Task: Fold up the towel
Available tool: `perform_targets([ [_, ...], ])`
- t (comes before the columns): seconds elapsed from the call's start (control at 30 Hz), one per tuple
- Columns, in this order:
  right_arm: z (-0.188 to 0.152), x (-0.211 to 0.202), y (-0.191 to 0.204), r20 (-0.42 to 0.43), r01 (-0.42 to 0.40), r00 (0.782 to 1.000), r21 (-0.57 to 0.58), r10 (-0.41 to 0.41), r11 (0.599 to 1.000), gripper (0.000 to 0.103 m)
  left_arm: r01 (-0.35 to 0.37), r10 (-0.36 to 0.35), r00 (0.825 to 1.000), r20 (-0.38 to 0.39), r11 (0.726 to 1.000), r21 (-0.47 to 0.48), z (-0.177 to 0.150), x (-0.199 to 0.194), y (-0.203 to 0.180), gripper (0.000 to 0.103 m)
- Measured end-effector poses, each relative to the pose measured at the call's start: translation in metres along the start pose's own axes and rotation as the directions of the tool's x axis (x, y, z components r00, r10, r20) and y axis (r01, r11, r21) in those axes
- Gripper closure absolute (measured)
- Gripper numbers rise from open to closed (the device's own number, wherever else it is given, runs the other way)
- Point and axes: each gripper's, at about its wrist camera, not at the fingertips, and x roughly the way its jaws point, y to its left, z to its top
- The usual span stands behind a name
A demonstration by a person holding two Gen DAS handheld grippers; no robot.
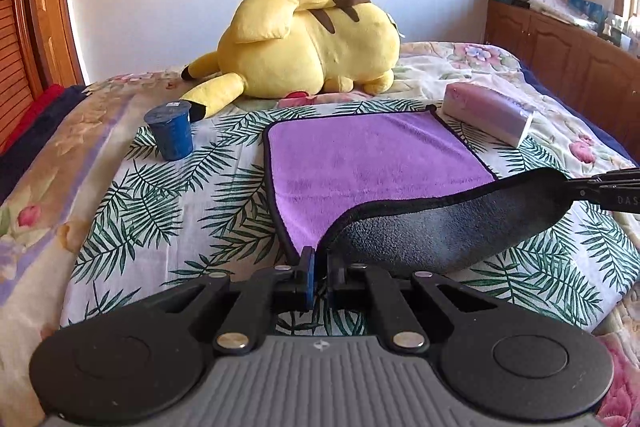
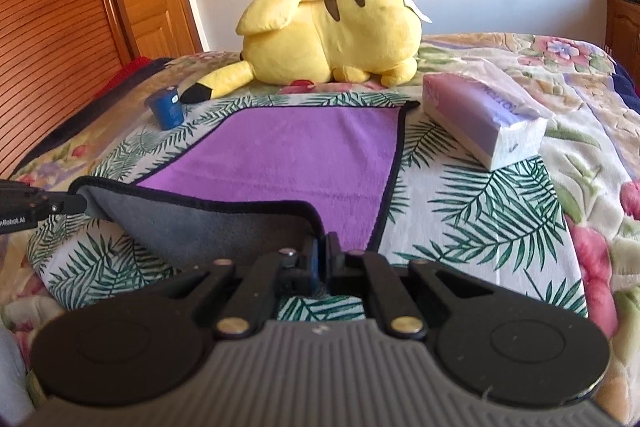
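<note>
Now both tongs, left tongs (image 1: pixel 319 269) and right tongs (image 2: pixel 323 254), pinch the towel's (image 1: pixel 360 155) near corners, far edge straight ahead.

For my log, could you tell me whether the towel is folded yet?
Partly: the towel's near edge is lifted, grey underside showing; the rest lies flat.

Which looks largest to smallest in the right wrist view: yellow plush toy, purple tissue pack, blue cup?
1. yellow plush toy
2. purple tissue pack, though it lies nearer the camera, which enlarges it
3. blue cup, clearly smallest
</note>
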Motion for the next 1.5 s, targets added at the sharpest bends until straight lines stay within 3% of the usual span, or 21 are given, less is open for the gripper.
perform_targets([
  [0.83,0.028,-0.002,0.004,0.108,0.005,0.994,-0.059,0.002,0.998,0.099,-0.020,0.018,0.998,0.058,0.999,0.035,0.029,0.004,-0.004,0.098],
  [1.5,0.042,0.007,0.004,0.134,0.017,0.991,-0.107,-0.003,0.994,0.099,-0.035,0.031,0.995,0.099,0.999,0.039,0.052,0.009,0.002,0.098],
])
